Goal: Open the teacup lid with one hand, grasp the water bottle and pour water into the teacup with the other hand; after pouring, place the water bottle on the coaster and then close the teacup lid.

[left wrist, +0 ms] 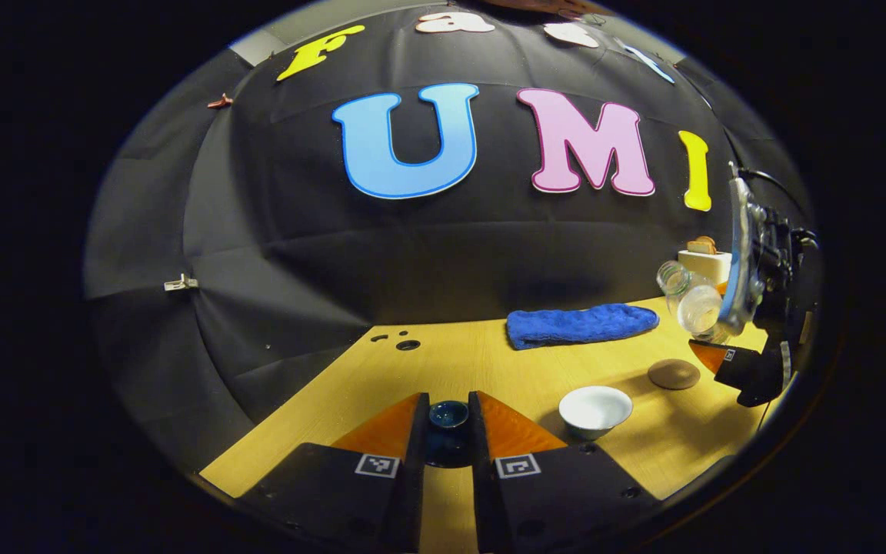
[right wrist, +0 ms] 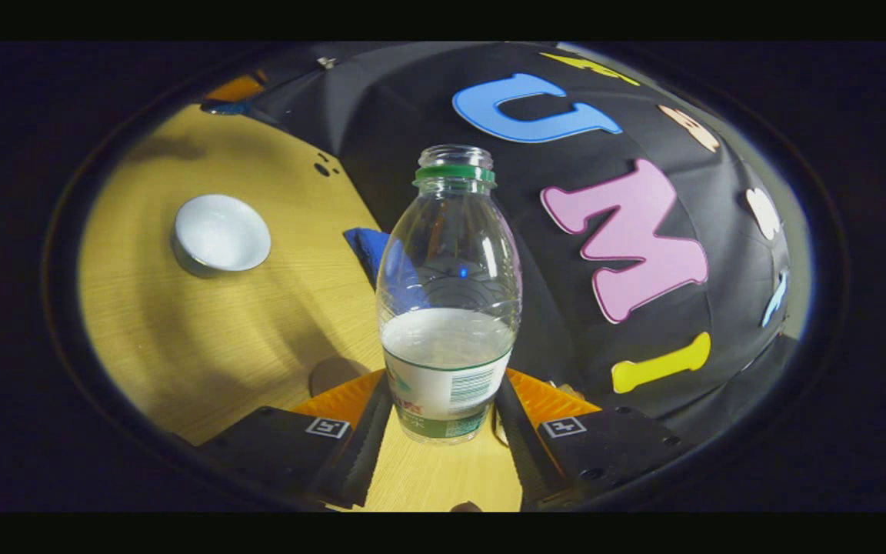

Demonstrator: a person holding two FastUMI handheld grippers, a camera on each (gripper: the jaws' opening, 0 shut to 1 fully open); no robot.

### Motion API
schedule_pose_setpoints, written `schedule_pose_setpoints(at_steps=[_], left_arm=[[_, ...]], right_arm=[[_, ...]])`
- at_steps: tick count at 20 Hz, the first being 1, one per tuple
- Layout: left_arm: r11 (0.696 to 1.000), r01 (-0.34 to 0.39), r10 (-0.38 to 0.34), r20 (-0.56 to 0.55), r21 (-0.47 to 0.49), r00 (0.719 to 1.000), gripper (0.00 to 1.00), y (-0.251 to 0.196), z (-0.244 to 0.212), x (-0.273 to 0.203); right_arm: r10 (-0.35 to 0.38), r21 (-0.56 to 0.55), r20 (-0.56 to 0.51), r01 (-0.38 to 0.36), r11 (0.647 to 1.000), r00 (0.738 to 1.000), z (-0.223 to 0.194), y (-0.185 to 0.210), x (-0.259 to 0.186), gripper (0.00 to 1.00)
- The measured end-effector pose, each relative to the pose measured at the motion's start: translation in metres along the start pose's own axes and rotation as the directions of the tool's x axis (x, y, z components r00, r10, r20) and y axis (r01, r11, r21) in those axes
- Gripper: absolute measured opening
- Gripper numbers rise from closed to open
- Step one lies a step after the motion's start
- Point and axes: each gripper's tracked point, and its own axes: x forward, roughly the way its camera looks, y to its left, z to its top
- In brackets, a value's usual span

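In the left gripper view, the left gripper [left wrist: 447, 431] sits low over the near edge of the wooden table [left wrist: 489, 362], its two fingers pressed against a small dark blue lid [left wrist: 448, 415] held between them. That puts the first step behind: the lid is off. The white teacup [left wrist: 595, 410] stands uncovered just to the right of those fingers, its bowl pale and glossy; I cannot tell from here whether water is in it. Beyond it, farther right, lies the round brown coaster [left wrist: 674, 374], bare. Above the coaster the right gripper [left wrist: 720, 338] carries the clear water bottle [left wrist: 693, 300] tilted, mouth leaning toward the left. A blue towel [left wrist: 581, 324] lies along the far side of the table, and a small white box [left wrist: 706, 264] stands at the far right.

In the right gripper view, the right gripper's fingers clamp the bottle [right wrist: 449, 308] at its labelled lower part, one on each side. The bottle is uncapped, with a green ring at the neck, see-through above and cloudy with water at about the level of the label. The teacup [right wrist: 221, 233] shows to the left, well apart from the bottle's mouth, and an edge of the coaster [right wrist: 335, 375] peeks beside the left finger.

Judging by this, pouring is either about to begin or just finished; setting the bottle on the coaster and closing the cup remain.
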Motion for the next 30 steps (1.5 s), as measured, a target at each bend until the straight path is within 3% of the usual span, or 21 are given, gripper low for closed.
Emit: schedule_pose_setpoints(at_steps=[2, 10, 12, 16, 18, 19, 20, 30], left_arm=[[1.000, -0.009, 0.008, -0.010, -0.012, 1.000, 0.34, 0.005, -0.006, -0.002], [0.999, -0.024, 0.023, -0.033, -0.025, 0.999, 0.31, 0.016, -0.018, -0.007], [0.999, -0.027, 0.026, -0.035, -0.028, 0.999, 0.27, 0.018, -0.018, -0.008], [0.999, -0.032, 0.031, -0.038, -0.028, 0.999, 0.31, 0.022, -0.021, -0.007], [0.999, -0.035, 0.034, -0.043, -0.032, 0.999, 0.35, 0.023, -0.024, -0.007], [0.999, -0.036, 0.035, -0.045, -0.035, 0.998, 0.31, 0.023, -0.025, -0.006], [0.999, -0.038, 0.036, -0.047, -0.037, 0.998, 0.34, 0.024, -0.025, -0.006], [0.998, -0.052, 0.050, -0.059, -0.035, 0.997, 0.31, 0.031, -0.034, -0.006]], right_arm=[[0.005, -0.073, -0.002, -0.005, 0.997, 1.000, 0.002, 0.002, 0.005, 0.75], [0.015, -0.274, 0.002, -0.014, 0.962, 1.000, 0.011, 0.005, 0.018, 0.75], [0.020, -0.311, 0.006, -0.017, 0.950, 1.000, 0.011, 0.006, 0.020, 0.75], [0.026, -0.360, 0.001, -0.024, 0.933, 1.000, 0.010, 0.007, 0.022, 0.75], [0.019, -0.406, 0.014, -0.011, 0.914, 1.000, 0.014, 0.006, 0.026, 0.75], [0.014, -0.429, 0.023, -0.002, 0.903, 1.000, 0.016, 0.004, 0.028, 0.75], [0.013, -0.451, 0.029, 0.001, 0.893, 0.999, 0.018, 0.003, 0.029, 0.75], [0.000, -0.594, 0.095, 0.057, 0.802, 0.995, 0.025, -0.011, 0.041, 0.77]])
